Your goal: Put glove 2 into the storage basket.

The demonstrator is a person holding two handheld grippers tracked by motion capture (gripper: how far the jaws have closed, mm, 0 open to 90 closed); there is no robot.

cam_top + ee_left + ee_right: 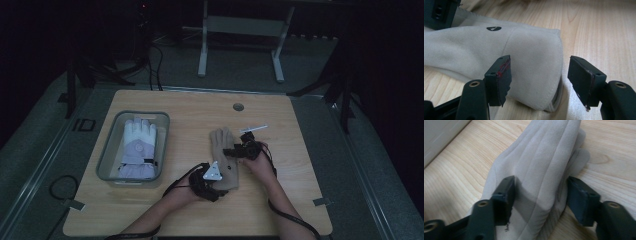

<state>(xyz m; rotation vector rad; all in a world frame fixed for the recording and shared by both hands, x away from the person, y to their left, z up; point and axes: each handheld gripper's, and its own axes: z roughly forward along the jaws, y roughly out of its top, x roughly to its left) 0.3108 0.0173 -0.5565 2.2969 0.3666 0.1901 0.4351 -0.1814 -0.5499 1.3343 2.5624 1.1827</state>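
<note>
Left gripper [539,82]: jaws astride the cuff of the beige glove [226,157], not yet pinching.
Right gripper [540,195]: bunching its palm section.
Glove: flat at desk [280,210] centre.
Risk: cuff slips out; uneven lift.

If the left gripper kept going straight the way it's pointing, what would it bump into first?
The left gripper would first meet the beige glove, whose cuff end already lies between its open jaws. Farther along that line, at the glove's other end, is the right gripper.
</note>
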